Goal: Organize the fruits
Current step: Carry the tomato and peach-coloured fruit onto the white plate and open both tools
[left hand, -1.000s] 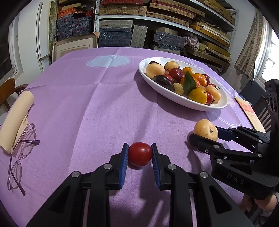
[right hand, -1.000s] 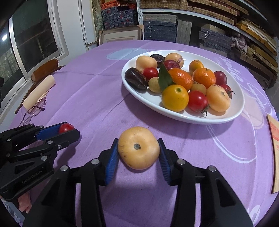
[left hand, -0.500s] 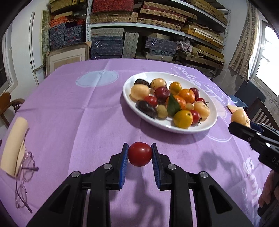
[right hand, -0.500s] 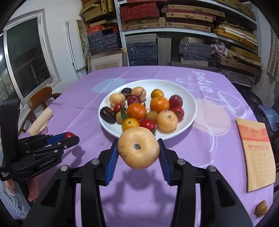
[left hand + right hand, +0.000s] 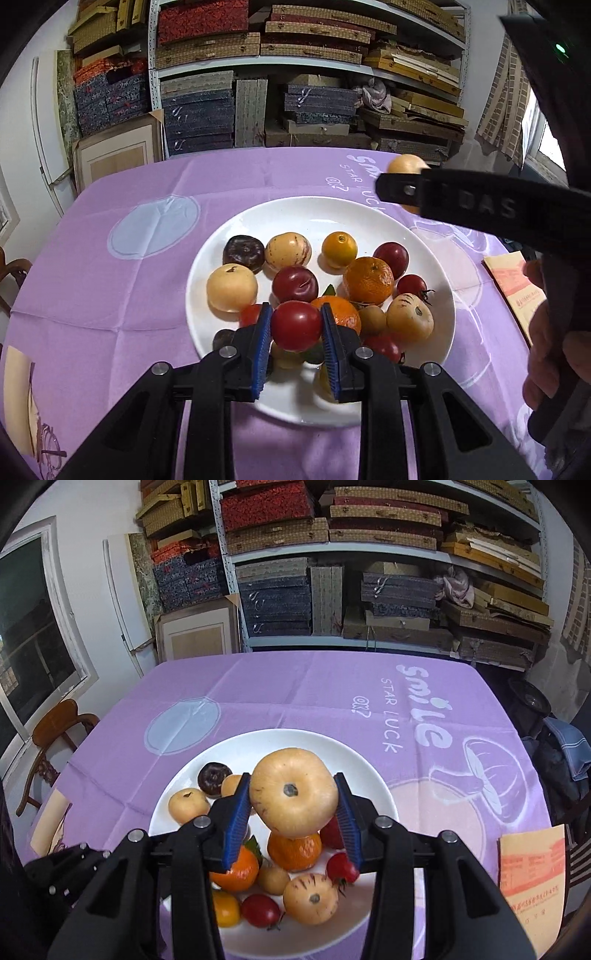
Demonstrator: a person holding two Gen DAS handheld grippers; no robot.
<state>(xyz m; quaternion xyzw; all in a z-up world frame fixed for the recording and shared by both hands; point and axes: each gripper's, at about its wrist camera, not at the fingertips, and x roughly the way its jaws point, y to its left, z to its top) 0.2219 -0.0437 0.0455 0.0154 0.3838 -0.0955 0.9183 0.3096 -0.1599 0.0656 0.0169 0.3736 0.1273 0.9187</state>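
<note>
My left gripper (image 5: 296,326) is shut on a red tomato (image 5: 295,325) and holds it in the air over the near part of the white plate (image 5: 373,218). The plate (image 5: 365,760) holds several fruits: oranges, plums, tan apples, small tomatoes. My right gripper (image 5: 293,794) is shut on a large tan apple (image 5: 293,792), raised above the plate's middle. In the left wrist view the right gripper's finger (image 5: 461,201) crosses the upper right, with the tan apple (image 5: 404,164) peeking out behind it.
A purple cloth (image 5: 295,690) covers the table. An orange booklet (image 5: 532,871) lies at the right edge. Glasses (image 5: 48,446) and a cream roll lie at the left edge. A wooden chair (image 5: 55,731) stands left; packed shelves (image 5: 369,590) stand behind. A hand (image 5: 546,354) shows at the right.
Both grippers rose off the cloth with their fruit and moved forward over the plate. The tomato and the tan apple, which lay on the cloth a second ago, now hang above the piled fruits.
</note>
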